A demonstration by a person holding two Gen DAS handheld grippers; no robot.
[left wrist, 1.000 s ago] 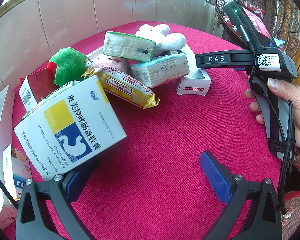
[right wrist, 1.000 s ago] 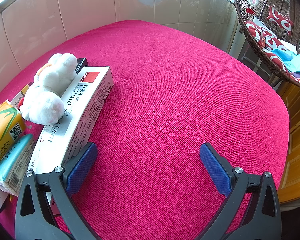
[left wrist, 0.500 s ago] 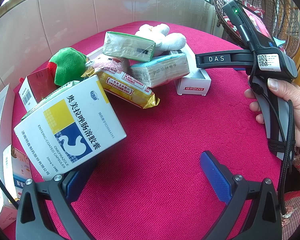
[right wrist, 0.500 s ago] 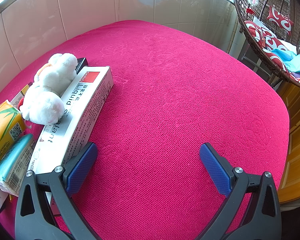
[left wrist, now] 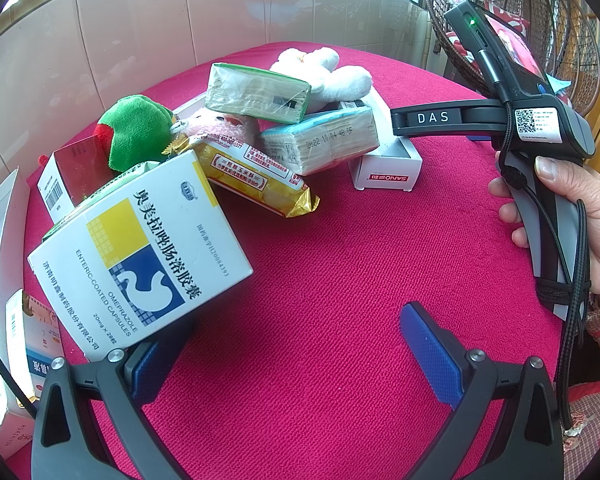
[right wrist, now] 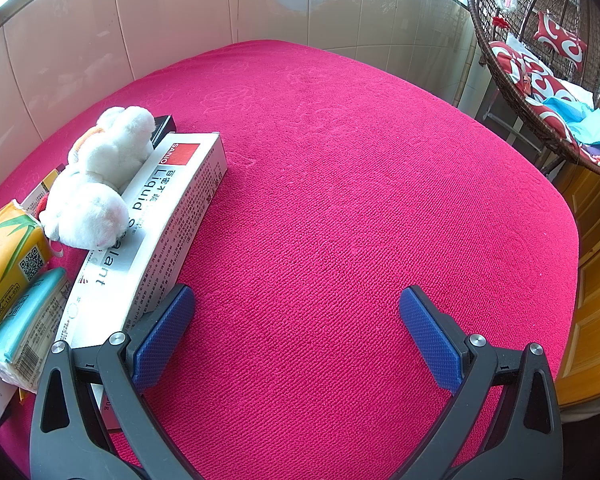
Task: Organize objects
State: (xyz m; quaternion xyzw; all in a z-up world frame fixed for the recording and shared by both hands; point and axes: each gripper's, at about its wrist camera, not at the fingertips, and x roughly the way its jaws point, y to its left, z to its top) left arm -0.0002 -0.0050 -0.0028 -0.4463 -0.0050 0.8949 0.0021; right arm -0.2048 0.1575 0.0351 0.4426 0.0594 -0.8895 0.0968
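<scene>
A heap of goods lies on the red cloth (left wrist: 340,280). In the left wrist view a white, blue and yellow medicine box (left wrist: 140,256) leans at the front left, just above my left finger. Behind it lie a yellow snack packet (left wrist: 248,172), two tissue packs (left wrist: 256,94) (left wrist: 324,140), a green plush (left wrist: 134,136), a white plush (left wrist: 324,74) and a long white box (left wrist: 386,166). My left gripper (left wrist: 296,344) is open over bare cloth. In the right wrist view my right gripper (right wrist: 296,332) is open, its left finger beside the long white box (right wrist: 160,224).
A hand (left wrist: 580,220) holds the right gripper's handle at the right of the left wrist view. More boxes (left wrist: 4,320) stand at the far left. Tiled walls (right wrist: 180,20) ring the table's back. A wicker chair (right wrist: 540,80) stands beyond the right edge.
</scene>
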